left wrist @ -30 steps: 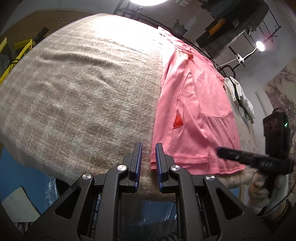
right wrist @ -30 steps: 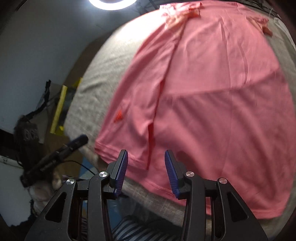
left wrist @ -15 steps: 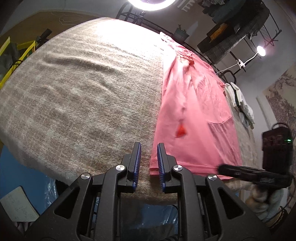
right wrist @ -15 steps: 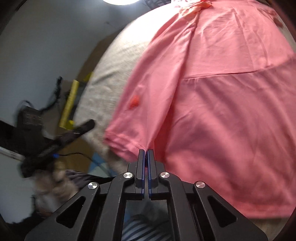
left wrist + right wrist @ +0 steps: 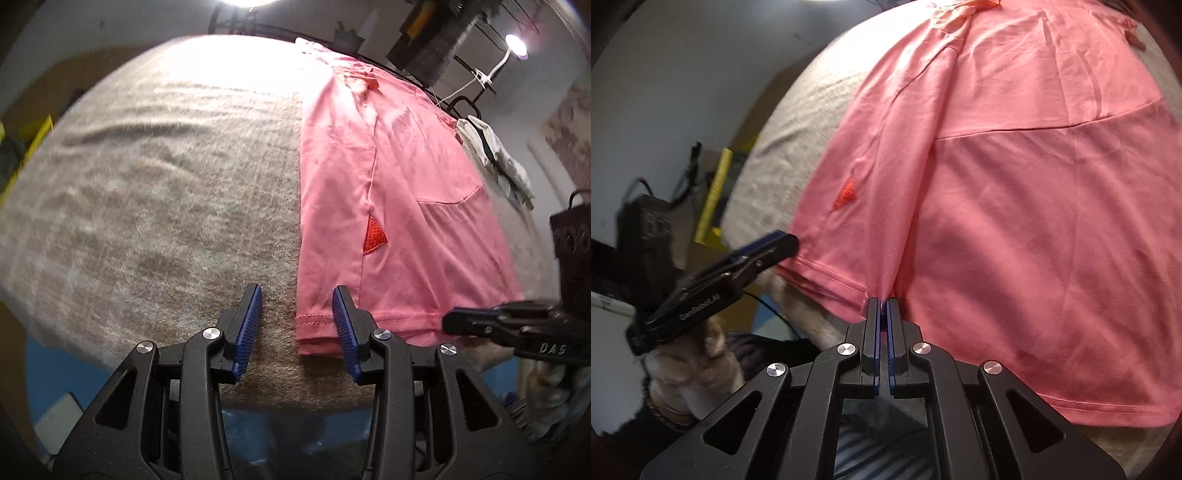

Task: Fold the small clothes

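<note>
A pink shirt [image 5: 399,206] with a small red triangle patch [image 5: 375,240] lies folded lengthwise on a beige blanket [image 5: 166,192]. My left gripper [image 5: 297,295] hovers at the shirt's near left hem corner; its jaws are opening, with the corner between them and the pads apart from the cloth. In the right wrist view my right gripper [image 5: 882,302] is shut on the hem of the pink shirt [image 5: 1015,203], pinching a fold of it. The left gripper [image 5: 768,247] shows there at the hem's left end, and the right gripper [image 5: 480,323] shows in the left wrist view at the right.
A white and grey bundle of cloth [image 5: 498,158] lies at the blanket's far right. A dark metal rack [image 5: 436,40] and a lamp [image 5: 517,46] stand behind. Yellow bars [image 5: 714,195] stand past the blanket's left edge. Blue floor [image 5: 48,369] lies below its near edge.
My left gripper widened from nearly shut and slid right until its jaws straddle the hem corner. My right gripper closed on the hem and pulled up a fold.
</note>
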